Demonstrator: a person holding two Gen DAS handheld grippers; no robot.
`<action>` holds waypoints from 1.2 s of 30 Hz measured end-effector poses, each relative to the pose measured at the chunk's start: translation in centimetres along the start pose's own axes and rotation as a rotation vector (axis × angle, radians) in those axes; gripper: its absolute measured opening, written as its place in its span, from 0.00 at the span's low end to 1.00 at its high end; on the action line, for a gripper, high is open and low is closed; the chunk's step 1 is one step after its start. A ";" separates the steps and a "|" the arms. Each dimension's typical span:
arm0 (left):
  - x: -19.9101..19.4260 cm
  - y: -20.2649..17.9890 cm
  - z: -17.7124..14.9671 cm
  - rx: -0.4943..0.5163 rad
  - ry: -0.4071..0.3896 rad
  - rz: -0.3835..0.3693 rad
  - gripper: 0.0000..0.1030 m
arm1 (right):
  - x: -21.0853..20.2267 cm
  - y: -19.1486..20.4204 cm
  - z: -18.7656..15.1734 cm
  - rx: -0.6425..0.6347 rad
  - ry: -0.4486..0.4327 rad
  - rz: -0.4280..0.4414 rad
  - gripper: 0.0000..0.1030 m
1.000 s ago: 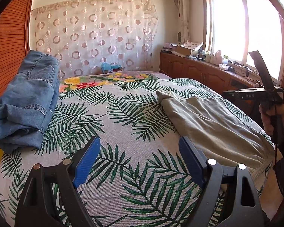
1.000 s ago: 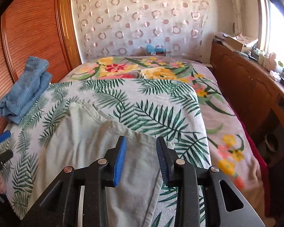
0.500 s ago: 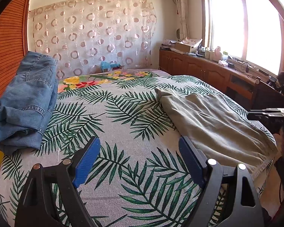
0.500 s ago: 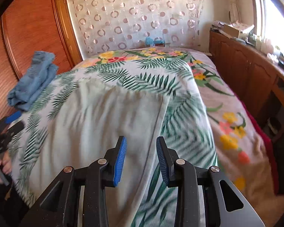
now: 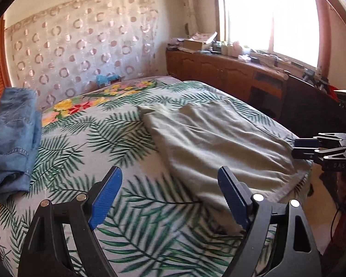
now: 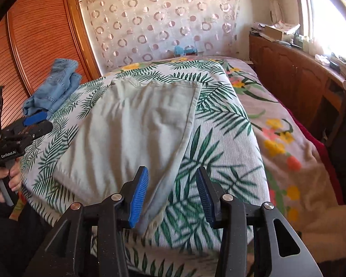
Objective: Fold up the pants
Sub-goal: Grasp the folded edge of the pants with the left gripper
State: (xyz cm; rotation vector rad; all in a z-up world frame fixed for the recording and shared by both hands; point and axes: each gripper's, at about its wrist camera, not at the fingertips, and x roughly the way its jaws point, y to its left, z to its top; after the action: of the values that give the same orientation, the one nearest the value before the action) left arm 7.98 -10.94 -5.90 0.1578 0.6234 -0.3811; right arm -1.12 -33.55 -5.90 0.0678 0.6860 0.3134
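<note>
Both sets of jaws are standing apart and gripping nothing. The left gripper (image 5: 170, 197) is hanging wide over the leaf-printed bedspread (image 5: 108, 136), just beside the near left corner of the pale grey-green cotton pants (image 5: 210, 136). The right gripper (image 6: 171, 196) has just been opening its jaws, which are now straddling the near right corner of the pants (image 6: 136, 124) without pressing on it.

These pants are lying flat near the foot of the bed, long edge running away from the person. I judge the cloth to be light, soft and limp, sagging wherever it is not supported, so the two near corners at the hem look like the best places to pinch, with both layers caught together.

Open bedspread is stretching beyond the far edge of the pants, giving room to carry the corners forward. A crumpled pile of blue denim jeans (image 5: 13, 136) is sitting well apart on the left. On the right the bed is dropping off towards a wooden cabinet (image 6: 295, 80).
</note>
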 end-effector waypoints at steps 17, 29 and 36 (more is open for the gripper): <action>1.3 -3.7 -1.9 0.024 0.159 -0.150 0.58 | 0.0 1.4 -1.1 -0.026 0.006 0.031 0.43; 1.7 -4.2 -2.8 0.003 0.192 -0.229 0.40 | 0.1 1.6 -1.1 -0.036 0.007 0.021 0.43; 1.0 -3.6 -2.4 -0.028 0.154 -0.213 0.10 | 0.0 1.7 -1.0 -0.037 0.001 0.017 0.43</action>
State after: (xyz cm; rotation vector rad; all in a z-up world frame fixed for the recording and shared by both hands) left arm 6.01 -13.93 -8.52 0.0946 0.8003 -0.5697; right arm -2.22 -31.97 -6.38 0.0386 0.6804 0.3428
